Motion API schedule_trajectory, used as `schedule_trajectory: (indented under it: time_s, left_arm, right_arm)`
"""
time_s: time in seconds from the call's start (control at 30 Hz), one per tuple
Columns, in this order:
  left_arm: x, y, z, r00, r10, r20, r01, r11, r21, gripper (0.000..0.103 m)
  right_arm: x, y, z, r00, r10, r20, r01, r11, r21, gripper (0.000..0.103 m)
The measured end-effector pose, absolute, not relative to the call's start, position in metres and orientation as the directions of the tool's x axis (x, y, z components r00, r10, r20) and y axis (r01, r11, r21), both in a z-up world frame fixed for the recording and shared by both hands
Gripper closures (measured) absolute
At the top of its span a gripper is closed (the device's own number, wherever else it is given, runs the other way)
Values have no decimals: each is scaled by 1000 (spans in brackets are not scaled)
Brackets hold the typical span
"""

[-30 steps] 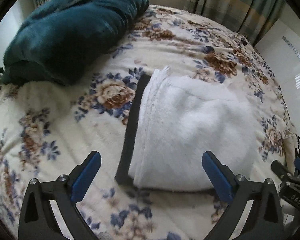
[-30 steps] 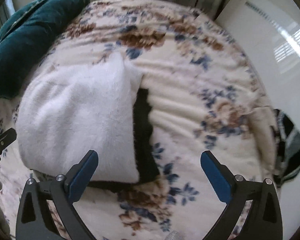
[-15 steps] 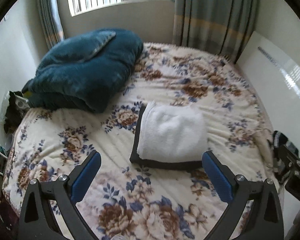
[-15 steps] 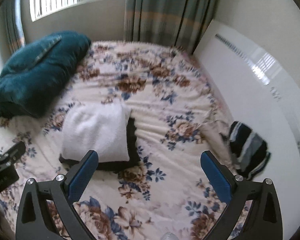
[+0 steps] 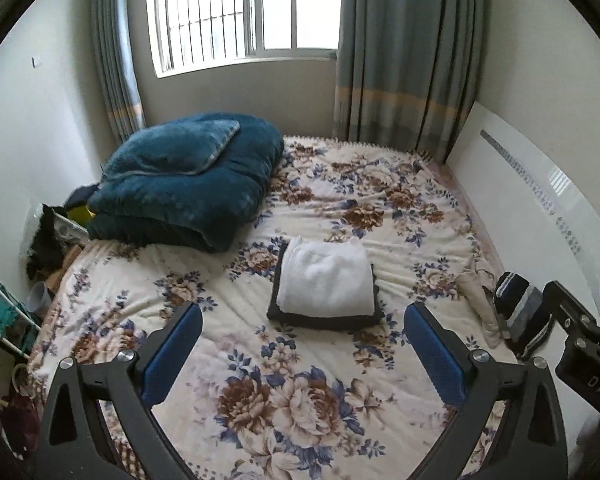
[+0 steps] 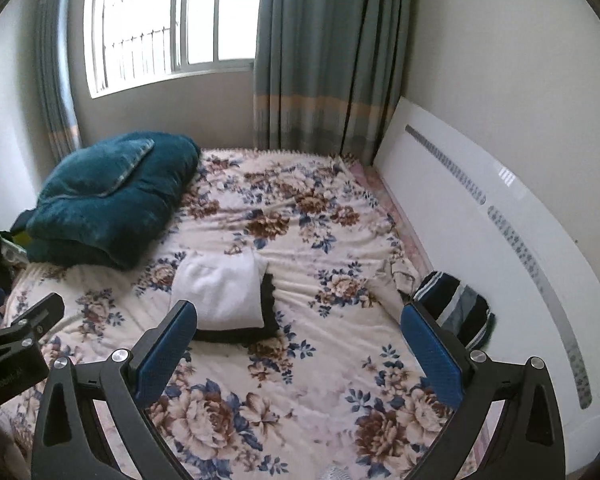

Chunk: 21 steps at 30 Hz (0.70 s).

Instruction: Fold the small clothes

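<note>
A folded white garment point(image 5: 326, 282) lies on top of a folded black garment point(image 5: 324, 321) in the middle of the floral bed point(image 5: 284, 396). The stack also shows in the right wrist view, white piece point(image 6: 220, 288) over black piece point(image 6: 268, 300). A crumpled black-and-white striped garment point(image 6: 456, 304) lies at the bed's right edge; it also shows in the left wrist view point(image 5: 518, 304). My left gripper point(image 5: 302, 354) is open and empty, well back from the stack. My right gripper point(image 6: 298, 354) is open and empty, also held back.
A folded teal blanket point(image 5: 188, 184) sits at the bed's far left. A white panel point(image 6: 500, 240) leans along the right wall. Curtains point(image 5: 408, 52) and a window point(image 5: 240, 12) are behind. Clutter and a rack point(image 5: 4, 312) stand left of the bed.
Both grippers have pulled far back and up from the folded stack, which now looks small in the middle of the bed. Both stay open and empty.
</note>
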State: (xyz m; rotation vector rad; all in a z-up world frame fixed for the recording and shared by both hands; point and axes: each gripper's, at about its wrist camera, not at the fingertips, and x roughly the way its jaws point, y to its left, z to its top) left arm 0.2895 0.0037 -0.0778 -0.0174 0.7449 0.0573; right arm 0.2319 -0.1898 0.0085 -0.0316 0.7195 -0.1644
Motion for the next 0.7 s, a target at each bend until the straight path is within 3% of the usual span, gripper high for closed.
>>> schedule_trajectory:
  time_s: [0.33, 0.7]
  left_arm:
    - [240, 2, -45, 772, 70, -632, -88, 996, 3, 0]
    - [215, -7, -33, 788, 54, -614, -75, 997, -10, 0]
  right_arm:
    - [164, -187, 65, 795, -132, -593, 102, 991, -84, 0]
    - [135, -188, 85, 811, -113, -573, 79, 993, -83, 0]
